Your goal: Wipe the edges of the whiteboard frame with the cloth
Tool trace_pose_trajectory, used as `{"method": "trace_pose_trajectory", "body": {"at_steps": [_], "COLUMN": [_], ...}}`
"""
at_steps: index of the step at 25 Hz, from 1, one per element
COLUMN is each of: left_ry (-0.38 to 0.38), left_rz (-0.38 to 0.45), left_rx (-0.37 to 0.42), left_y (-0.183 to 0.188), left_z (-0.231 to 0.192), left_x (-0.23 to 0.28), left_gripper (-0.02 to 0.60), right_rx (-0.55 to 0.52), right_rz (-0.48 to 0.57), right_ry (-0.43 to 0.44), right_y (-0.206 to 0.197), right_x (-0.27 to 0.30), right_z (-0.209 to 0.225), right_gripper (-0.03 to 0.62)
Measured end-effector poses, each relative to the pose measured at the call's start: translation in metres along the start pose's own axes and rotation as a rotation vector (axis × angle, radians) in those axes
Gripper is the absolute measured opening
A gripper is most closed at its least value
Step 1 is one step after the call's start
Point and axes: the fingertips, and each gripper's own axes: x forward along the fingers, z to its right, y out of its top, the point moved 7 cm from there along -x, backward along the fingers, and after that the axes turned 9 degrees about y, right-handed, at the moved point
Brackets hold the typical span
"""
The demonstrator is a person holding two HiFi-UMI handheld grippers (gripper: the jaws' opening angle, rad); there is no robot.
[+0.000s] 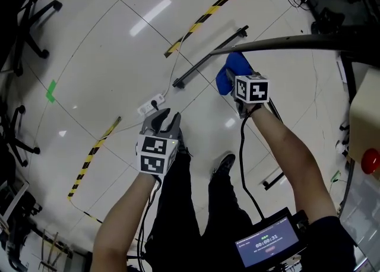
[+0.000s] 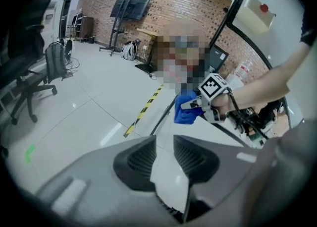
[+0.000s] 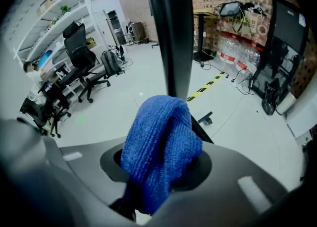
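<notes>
Closest in, the left gripper (image 1: pixel 165 117) is hanging idle over the floor (image 1: pixel 107 51), its jaws standing narrowly apart with nothing between them; further out, the right gripper (image 1: pixel 237 87) is pinching the blue cloth (image 3: pixel 158 146), which is bunching into a thick soft wad over its jaws. The cloth is looking light, limp and plush, likely moulding around an edge without slipping; a hold low on the bundle, as here, is leaving a padded nose free for wiping. Just beyond it the dark whiteboard frame (image 3: pixel 168 32) is running as a stiff, narrow bar; whether cloth and bar are touching I cannot tell.
</notes>
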Motion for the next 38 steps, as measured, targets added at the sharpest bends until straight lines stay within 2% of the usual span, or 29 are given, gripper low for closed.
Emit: {"method": "trace_pose_trajectory", "body": {"at_steps": [4, 7, 10, 12, 16, 20, 23, 26, 29, 31, 35, 36, 37, 38], "left_ry": [-0.004, -0.006, -0.055, -0.117, -0.248, -0.373, -0.389, -0.421, -0.505, -0.546, -0.612, -0.627, -0.632, -0.626], "left_rz": [0.025, 0.059, 0.099, 0.113, 0.108, 0.110, 0.125, 0.141, 0.128, 0.113, 0.074, 0.064, 0.059, 0.061], "left_rx": [0.051, 0.161, 0.297, 0.375, 0.406, 0.477, 0.496, 0.512, 0.540, 0.520, 0.375, 0.324, 0.276, 0.237], "left_y": [0.009, 0.019, 0.042, 0.059, 0.084, 0.091, 0.092, 0.098, 0.098, 0.101, 0.107, 0.110, 0.113, 0.116], "left_z": [0.006, 0.010, 0.026, 0.046, 0.082, 0.114, 0.128, 0.136, 0.130, 0.118, 0.087, 0.079, 0.070, 0.061], "left_x": [0.001, 0.002, 0.008, 0.018, 0.039, 0.035, 0.033, 0.034, 0.035, 0.037, 0.048, 0.049, 0.052, 0.055], "left_gripper": [0.109, 0.111, 0.157, 0.245, 0.372, 0.420, 0.420, 0.422, 0.418, 0.356, 0.246, 0.211, 0.144, 0.118], "right_rx": [-0.022, -0.019, -0.012, 0.000, 0.049, 0.104, 0.143, 0.152, 0.101, 0.030, -0.069, -0.076, -0.071, -0.055], "right_rz": [0.030, 0.089, 0.164, 0.205, 0.230, 0.234, 0.243, 0.259, 0.226, 0.196, 0.208, 0.233, 0.263, 0.292], "right_ry": [0.025, 0.101, 0.274, 0.444, 0.766, 0.913, 0.999, 1.043, 1.055, 1.048, 0.972, 0.932, 0.890, 0.854], "right_y": [0.005, 0.012, 0.023, 0.027, 0.030, 0.030, 0.029, 0.031, 0.029, 0.028, 0.037, 0.042, 0.048, 0.053], "right_x": [-0.005, -0.017, -0.041, -0.060, -0.091, -0.112, -0.133, -0.144, -0.144, -0.141, -0.125, -0.120, -0.116, -0.112], "right_z": [-0.011, -0.023, -0.044, -0.062, -0.096, -0.110, -0.109, -0.105, -0.108, -0.115, -0.125, -0.124, -0.122, -0.119], "right_gripper": [0.147, 0.149, 0.150, 0.154, 0.161, 0.220, 0.315, 0.362, 0.368, 0.390, 0.433, 0.433, 0.439, 0.439]}}
